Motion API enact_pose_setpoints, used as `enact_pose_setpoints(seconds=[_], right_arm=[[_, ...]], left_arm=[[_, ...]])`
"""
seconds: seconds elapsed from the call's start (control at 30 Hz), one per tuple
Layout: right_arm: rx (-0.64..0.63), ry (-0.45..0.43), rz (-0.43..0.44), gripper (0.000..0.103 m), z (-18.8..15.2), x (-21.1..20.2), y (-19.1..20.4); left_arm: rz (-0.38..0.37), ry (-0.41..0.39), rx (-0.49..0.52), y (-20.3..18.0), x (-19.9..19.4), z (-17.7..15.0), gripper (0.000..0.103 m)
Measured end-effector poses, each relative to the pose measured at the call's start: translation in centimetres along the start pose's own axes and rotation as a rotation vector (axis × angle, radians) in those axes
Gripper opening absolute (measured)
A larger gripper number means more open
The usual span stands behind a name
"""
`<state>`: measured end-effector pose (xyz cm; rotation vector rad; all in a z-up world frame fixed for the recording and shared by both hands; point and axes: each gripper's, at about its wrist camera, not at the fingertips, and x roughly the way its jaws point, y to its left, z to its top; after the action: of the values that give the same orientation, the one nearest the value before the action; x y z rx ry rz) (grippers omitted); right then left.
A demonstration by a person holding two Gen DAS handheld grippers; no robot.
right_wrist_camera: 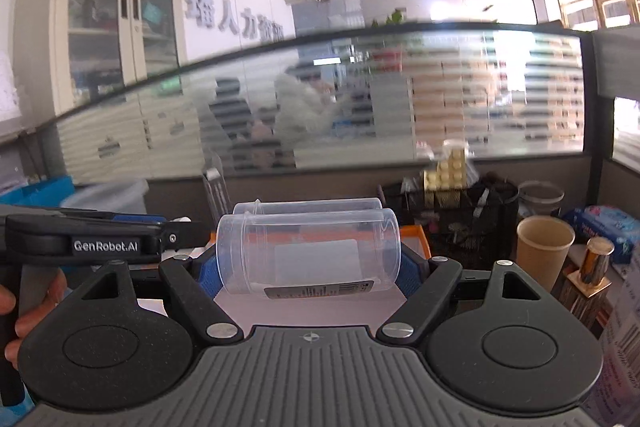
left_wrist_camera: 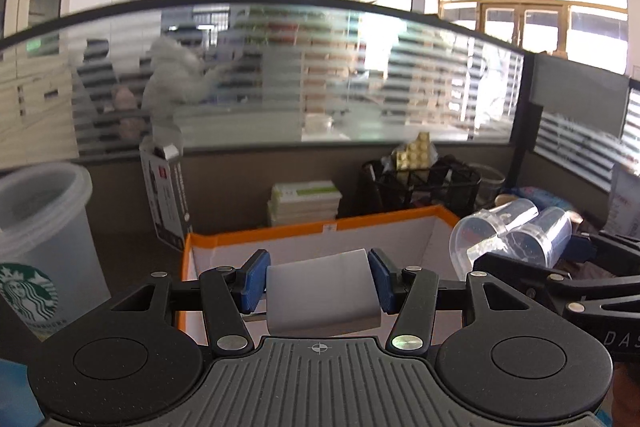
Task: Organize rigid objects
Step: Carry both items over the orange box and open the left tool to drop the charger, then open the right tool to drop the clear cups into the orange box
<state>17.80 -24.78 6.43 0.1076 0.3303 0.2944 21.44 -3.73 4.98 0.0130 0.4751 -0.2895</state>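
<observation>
My left gripper (left_wrist_camera: 318,279) is shut on a flat grey block (left_wrist_camera: 324,291), its blue pads pressing both sides. The block hangs over a white box with an orange rim (left_wrist_camera: 312,227). My right gripper (right_wrist_camera: 310,267) is shut on two clear plastic jars (right_wrist_camera: 308,251) lying sideways, one behind the other. In the left wrist view those jars (left_wrist_camera: 512,239) hover at the right, just past the box's right corner. In the right wrist view the left gripper's black body (right_wrist_camera: 108,239) shows at the left, with a hand (right_wrist_camera: 24,307) on its handle.
A frosted Starbucks cup (left_wrist_camera: 40,227) stands close on the left. Behind the box are stacked flat boxes (left_wrist_camera: 304,203), a black mesh organizer (right_wrist_camera: 472,223) and a tilted carton (left_wrist_camera: 168,195). A paper cup (right_wrist_camera: 544,247) and gold bottle (right_wrist_camera: 596,263) stand at the right, below a glass partition (left_wrist_camera: 320,75).
</observation>
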Motion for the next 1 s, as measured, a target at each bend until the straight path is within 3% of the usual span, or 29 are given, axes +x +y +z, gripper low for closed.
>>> enact_pose_setpoints(seconds=[0.27, 0.83, 1.0], right_arm=[[-0.015, 0.113, -0.019, 0.079, -1.0, 3.6, -0.6], [-0.069, 0.25, -0.052, 0.079, -2.4, 7.7, -0.3], [-0.139, 0.336, -0.073, 0.079, -2.1, 9.0, 0.1]], left_arm=[[0.02, 0.091, -0.021, 0.7, 3.7, -1.8, 0.05], [0.024, 0.138, -0.029, 1.2, 5.6, -2.7, 0.047], [0.018, 0.138, -0.027, 1.2, 5.6, -2.7, 0.047]])
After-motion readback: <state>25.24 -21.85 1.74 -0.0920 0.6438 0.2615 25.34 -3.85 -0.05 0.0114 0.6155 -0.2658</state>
